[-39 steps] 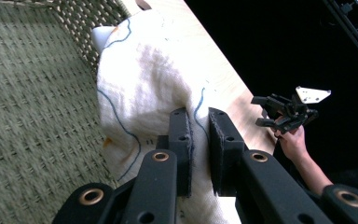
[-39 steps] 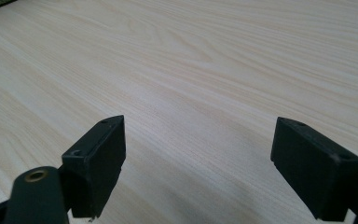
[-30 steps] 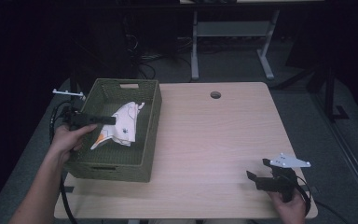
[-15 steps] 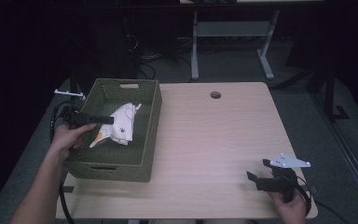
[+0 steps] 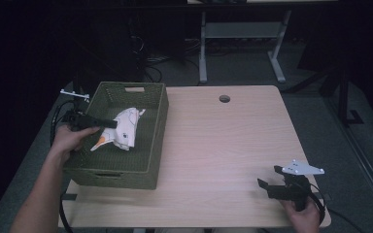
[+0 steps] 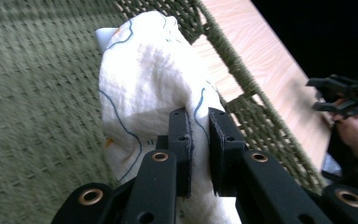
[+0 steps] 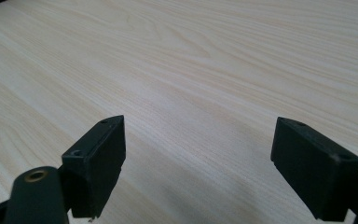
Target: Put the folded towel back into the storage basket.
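Two hand-held grippers on a light wood table [image 5: 223, 145]. Left gripper [image 5: 108, 124] at the left side of the high view, reaching over the near-left wall of a green woven basket [image 5: 160, 126] standing on the table's left portion. Jaws nearly together, clamped on a fold of white cloth [image 6: 144, 88] printed with blue lines and orange patches; fold pinched between the pads [image 6: 182, 140] in the left gripper view. Cloth [image 5: 124, 131] bunched and raised inside the basket, lower end near the woven floor [image 6: 32, 107]. Right gripper [image 5: 270, 180] at the near-right corner of the table, held low in the person's right hand [image 5: 303, 216], well apart from the basket. Jaws spread wide over bare wood in the right gripper view, nothing between them.
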